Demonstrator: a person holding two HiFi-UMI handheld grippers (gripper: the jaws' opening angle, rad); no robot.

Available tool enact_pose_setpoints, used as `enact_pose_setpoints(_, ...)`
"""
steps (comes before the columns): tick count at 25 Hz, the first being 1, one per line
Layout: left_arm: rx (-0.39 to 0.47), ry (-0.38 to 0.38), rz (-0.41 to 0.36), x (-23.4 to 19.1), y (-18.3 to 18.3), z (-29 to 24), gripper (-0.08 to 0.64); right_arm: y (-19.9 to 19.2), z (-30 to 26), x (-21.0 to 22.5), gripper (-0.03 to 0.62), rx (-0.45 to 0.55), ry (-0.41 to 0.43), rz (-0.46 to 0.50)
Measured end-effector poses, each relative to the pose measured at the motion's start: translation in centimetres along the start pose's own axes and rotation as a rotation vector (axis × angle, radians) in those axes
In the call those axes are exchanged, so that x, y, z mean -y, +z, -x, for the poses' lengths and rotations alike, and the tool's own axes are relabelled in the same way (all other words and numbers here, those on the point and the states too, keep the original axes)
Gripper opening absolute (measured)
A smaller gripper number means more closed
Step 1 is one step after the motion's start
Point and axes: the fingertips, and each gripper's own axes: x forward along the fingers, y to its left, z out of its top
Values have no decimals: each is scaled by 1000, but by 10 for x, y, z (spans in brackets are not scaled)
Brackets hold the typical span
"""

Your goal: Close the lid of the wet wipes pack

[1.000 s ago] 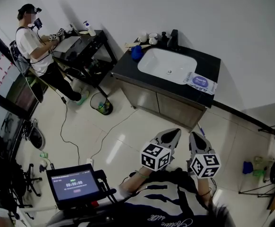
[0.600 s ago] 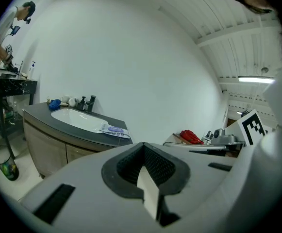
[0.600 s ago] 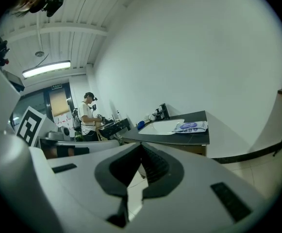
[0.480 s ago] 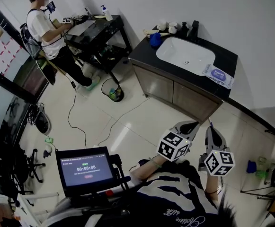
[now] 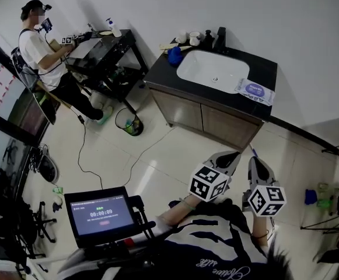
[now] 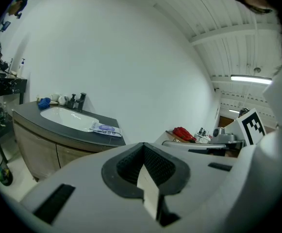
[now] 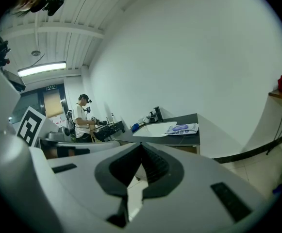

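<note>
The wet wipes pack (image 5: 252,91) lies flat on the right end of the black counter (image 5: 157,77), beside the white sink (image 5: 213,73). It is white with a purple label, and its lid is too small to make out. It also shows far off as the pack (image 6: 104,128) in the left gripper view and the pack (image 7: 182,128) in the right gripper view. My left gripper (image 5: 227,158) and right gripper (image 5: 257,163) are held close to my body, over the tiled floor, well short of the counter. Both are shut on nothing, as seen at the left gripper (image 6: 143,161) and right gripper (image 7: 140,165).
A blue cloth (image 5: 174,55), cups and a black faucet (image 5: 220,38) stand at the counter's back. A person (image 5: 41,51) works at a black table (image 5: 105,48) at far left, with a bin (image 5: 126,124) and a floor cable nearby. A tablet screen (image 5: 101,213) on a stand is at my left.
The head view swung, so the counter shifted in the picture. Both grippers stayed shut, close together in front of my body.
</note>
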Motion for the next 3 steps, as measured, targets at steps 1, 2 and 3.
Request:
enact_pose_setpoints(1,1,5,2,-1,0,1,0,0,0,0,-6,-2,3,1)
enact_pose_setpoints(2,3,10,4,-2,0,1,0,0,-1,-1,-6,-5,6,3)
enact_pose_setpoints(3,5,15,7,-3,1,2,0,-1,-1,-1,-6,-7,9,4)
